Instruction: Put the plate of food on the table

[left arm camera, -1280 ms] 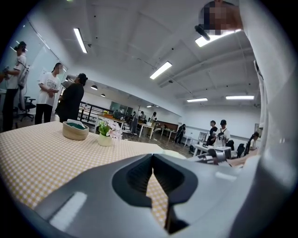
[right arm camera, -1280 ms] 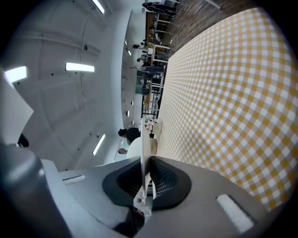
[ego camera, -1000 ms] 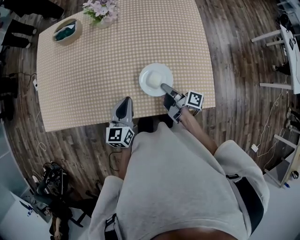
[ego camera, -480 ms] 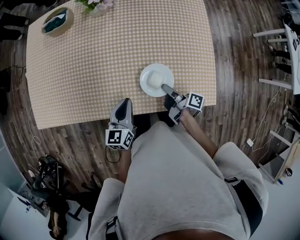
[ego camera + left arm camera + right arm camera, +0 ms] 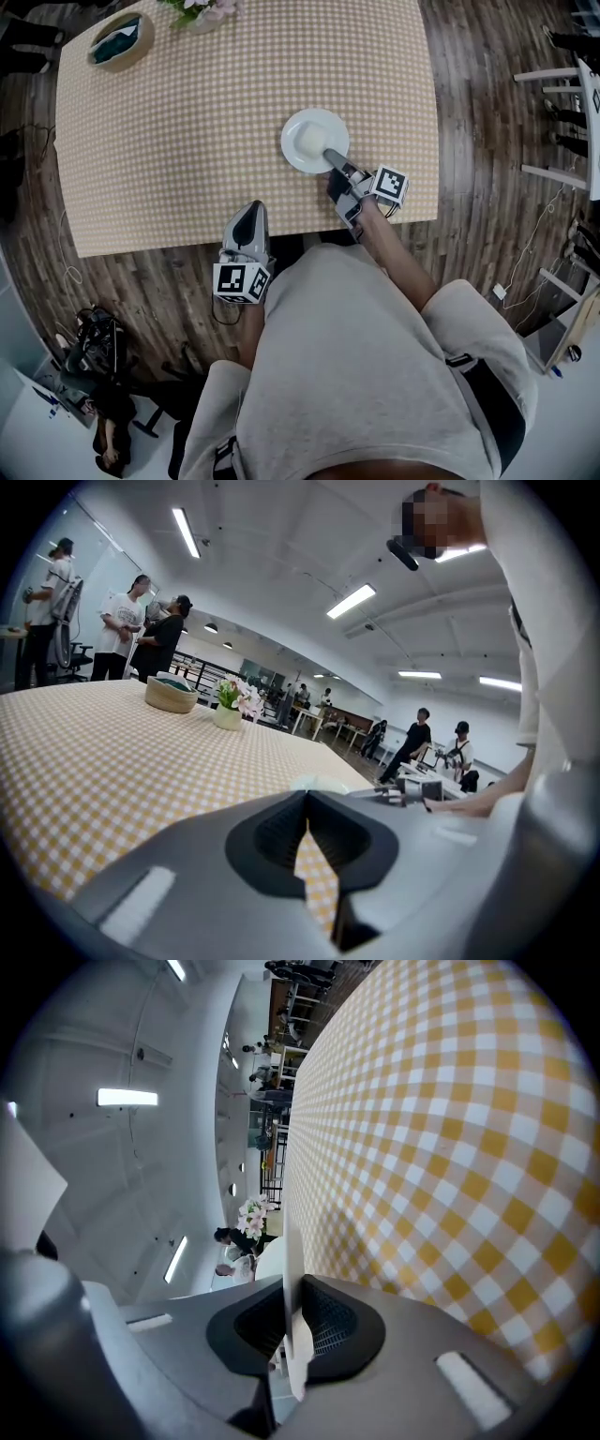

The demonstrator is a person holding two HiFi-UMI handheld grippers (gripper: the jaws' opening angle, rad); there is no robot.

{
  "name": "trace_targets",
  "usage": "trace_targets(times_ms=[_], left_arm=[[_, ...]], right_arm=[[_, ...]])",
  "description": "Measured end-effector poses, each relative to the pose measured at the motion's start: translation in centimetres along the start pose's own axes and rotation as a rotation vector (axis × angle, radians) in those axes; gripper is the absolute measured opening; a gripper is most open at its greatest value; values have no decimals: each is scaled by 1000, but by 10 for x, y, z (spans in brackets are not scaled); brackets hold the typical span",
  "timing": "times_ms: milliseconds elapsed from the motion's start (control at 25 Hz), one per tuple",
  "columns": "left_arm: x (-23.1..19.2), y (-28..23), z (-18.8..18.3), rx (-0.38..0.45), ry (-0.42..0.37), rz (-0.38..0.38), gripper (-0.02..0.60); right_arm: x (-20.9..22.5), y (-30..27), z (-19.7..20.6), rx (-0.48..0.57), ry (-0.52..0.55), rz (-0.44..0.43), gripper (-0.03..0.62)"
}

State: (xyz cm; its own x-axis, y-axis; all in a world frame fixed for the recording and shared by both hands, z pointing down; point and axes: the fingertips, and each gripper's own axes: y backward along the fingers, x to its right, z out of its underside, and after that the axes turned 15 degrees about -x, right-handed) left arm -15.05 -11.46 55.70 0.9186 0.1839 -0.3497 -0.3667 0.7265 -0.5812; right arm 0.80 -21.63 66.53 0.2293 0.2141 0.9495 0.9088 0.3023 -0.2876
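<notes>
Though the left gripper (image 5: 249, 214) had kept its place at the near edge of the table (image 5: 187, 141), low in the middle of the head view, the plate (image 5: 291, 150) had gone further in from that edge than a second before. The right forearm also showed longer behind it.

We noted the right gripper (image 5: 330, 157) reaching up and left from the person's body and rolled on its side. Its jaws were nearly together, clamped on the plate's near rim, which ran edge-on between the pads. Pale food (image 5: 309, 139) was heaped at the plate's centre.

The plate lay over the checked cloth, just right of frame centre. Whether it touched the cloth we could not tell.

The left gripper pointed up-frame, jaws closed tip to tip with nothing between them. A basket (image 5: 122, 39) and flowers (image 5: 202, 9) sat at the upper left, well apart from the plate.
</notes>
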Motion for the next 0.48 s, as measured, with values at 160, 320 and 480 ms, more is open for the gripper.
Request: trace_targets(times_ms=[160,320,480], left_arm=[[-6,-1,-1,-2,9,-11,8],[-11,1,0,-3,23,-21,8],[-15,2,-1,-3,32,-28,9]], right_arm=[[-5,-22,-24,12,-3,-3,23],[-16,-48,-48,23,-1,-38,23],[-21,-68,-71,39,-12,-17,25]])
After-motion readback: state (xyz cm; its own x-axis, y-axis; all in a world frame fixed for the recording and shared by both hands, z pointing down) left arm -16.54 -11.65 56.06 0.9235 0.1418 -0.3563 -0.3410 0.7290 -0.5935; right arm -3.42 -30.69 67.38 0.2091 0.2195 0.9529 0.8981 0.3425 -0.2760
